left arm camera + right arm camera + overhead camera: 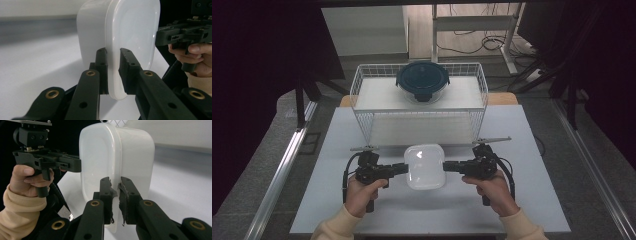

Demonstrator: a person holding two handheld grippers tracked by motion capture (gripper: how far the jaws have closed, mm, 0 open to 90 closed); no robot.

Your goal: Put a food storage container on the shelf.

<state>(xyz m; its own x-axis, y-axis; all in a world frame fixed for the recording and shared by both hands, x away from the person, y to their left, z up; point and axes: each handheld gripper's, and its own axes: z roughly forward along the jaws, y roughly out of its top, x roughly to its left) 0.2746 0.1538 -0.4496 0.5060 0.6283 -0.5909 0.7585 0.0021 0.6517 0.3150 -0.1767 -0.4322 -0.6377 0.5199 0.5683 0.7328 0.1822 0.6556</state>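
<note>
A white plastic container (425, 166) with a translucent lid sits at the table's front middle, held from both sides. My left gripper (405, 168) is shut on its left rim, and my right gripper (446, 166) is shut on its right rim. In the left gripper view the jaws (113, 53) pinch the lid's edge of the container (132, 30), with the other gripper (175, 36) at its far edge. The right gripper view has the jaws (115, 182) clamped on the same rim of the container (100, 157), opposite the left gripper (50, 161). I cannot tell whether the container rests on the table or hangs just above it.
A white wire basket (377, 125) stands at the back of the white table (362, 210). On its raised shelf sits a round glass container with a dark blue lid (422, 80). Metal rails run along both sides of the table.
</note>
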